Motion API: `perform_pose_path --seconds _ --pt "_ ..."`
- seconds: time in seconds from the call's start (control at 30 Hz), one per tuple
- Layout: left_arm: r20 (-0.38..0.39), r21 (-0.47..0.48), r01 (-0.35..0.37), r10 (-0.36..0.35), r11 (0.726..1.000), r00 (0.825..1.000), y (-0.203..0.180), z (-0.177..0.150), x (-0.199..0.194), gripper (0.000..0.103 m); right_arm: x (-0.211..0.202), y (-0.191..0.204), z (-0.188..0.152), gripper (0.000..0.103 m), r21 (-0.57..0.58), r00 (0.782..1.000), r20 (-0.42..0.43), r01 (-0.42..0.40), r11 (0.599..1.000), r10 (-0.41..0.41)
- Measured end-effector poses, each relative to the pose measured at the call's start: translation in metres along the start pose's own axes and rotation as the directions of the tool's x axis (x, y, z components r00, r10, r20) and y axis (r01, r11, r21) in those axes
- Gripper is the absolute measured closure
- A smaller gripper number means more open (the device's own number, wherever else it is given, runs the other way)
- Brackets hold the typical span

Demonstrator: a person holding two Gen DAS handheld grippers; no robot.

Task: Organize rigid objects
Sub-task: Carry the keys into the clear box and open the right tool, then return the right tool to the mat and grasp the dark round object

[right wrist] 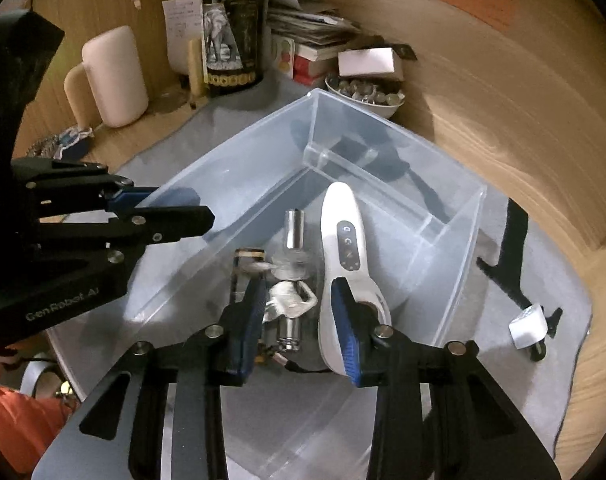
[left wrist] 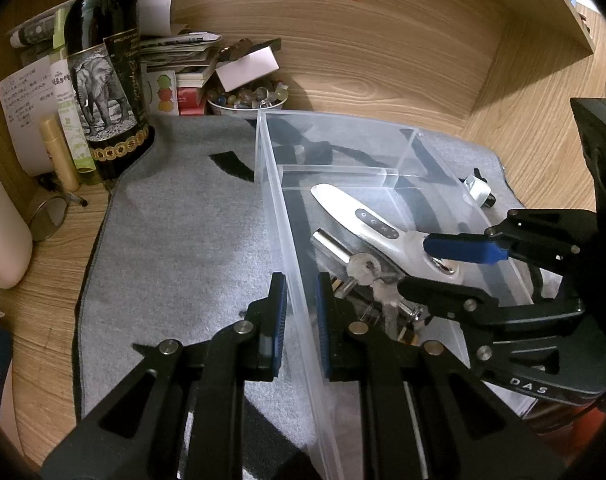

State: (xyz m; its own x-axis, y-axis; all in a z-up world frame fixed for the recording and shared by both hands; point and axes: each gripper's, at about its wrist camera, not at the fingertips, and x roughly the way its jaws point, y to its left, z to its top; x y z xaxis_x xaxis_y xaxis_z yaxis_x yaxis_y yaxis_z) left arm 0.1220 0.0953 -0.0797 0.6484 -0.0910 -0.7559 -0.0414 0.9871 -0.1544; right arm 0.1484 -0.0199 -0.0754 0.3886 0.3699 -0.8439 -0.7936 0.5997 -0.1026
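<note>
A clear plastic box [left wrist: 287, 240] [right wrist: 459, 248] sits on a grey mat [left wrist: 183, 248]. Inside lie a white handheld device with buttons [left wrist: 363, 216] [right wrist: 343, 240], keys [left wrist: 363, 270] [right wrist: 291, 300] and a metal cylinder [left wrist: 331, 242] [right wrist: 293, 228]. My left gripper [left wrist: 299, 320] [right wrist: 175, 204] straddles the box's left wall, fingers close on it. My right gripper [right wrist: 299, 328] [left wrist: 431, 264] is open inside the box, over the keys, with one finger [right wrist: 349, 332] beside the device's rear end.
A dark wine bottle [left wrist: 107, 68], papers, books and a bowl of marbles [left wrist: 247, 98] crowd the back left. A small white-and-black object [left wrist: 479, 190] [right wrist: 529, 328] lies on the mat right of the box. Wooden walls enclose the desk. A cream mug-like object [right wrist: 115, 76] stands left.
</note>
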Motion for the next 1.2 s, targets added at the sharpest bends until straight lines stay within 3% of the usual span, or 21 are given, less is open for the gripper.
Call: perform_pose_path --seconds 0.17,0.53,0.93,1.2 --pt "0.0 0.0 -0.001 0.001 1.0 1.0 0.0 0.0 0.0 0.09 -0.005 -0.004 -0.001 0.069 0.024 1.0 0.016 0.005 1.0 -0.005" --pt "0.0 0.0 0.0 0.0 1.0 1.0 0.0 0.0 0.0 0.09 -0.039 -0.023 -0.007 0.031 0.119 0.987 0.128 0.082 0.989 -0.097" --pt "0.0 0.001 -0.002 0.002 1.0 1.0 0.0 0.0 0.0 0.09 -0.083 -0.065 -0.052 0.023 0.315 0.958 0.154 0.184 0.931 -0.241" --pt "0.0 0.003 -0.002 0.002 1.0 1.0 0.001 -0.001 -0.001 0.09 -0.093 -0.085 -0.099 0.022 0.432 0.952 0.073 0.238 0.87 -0.297"
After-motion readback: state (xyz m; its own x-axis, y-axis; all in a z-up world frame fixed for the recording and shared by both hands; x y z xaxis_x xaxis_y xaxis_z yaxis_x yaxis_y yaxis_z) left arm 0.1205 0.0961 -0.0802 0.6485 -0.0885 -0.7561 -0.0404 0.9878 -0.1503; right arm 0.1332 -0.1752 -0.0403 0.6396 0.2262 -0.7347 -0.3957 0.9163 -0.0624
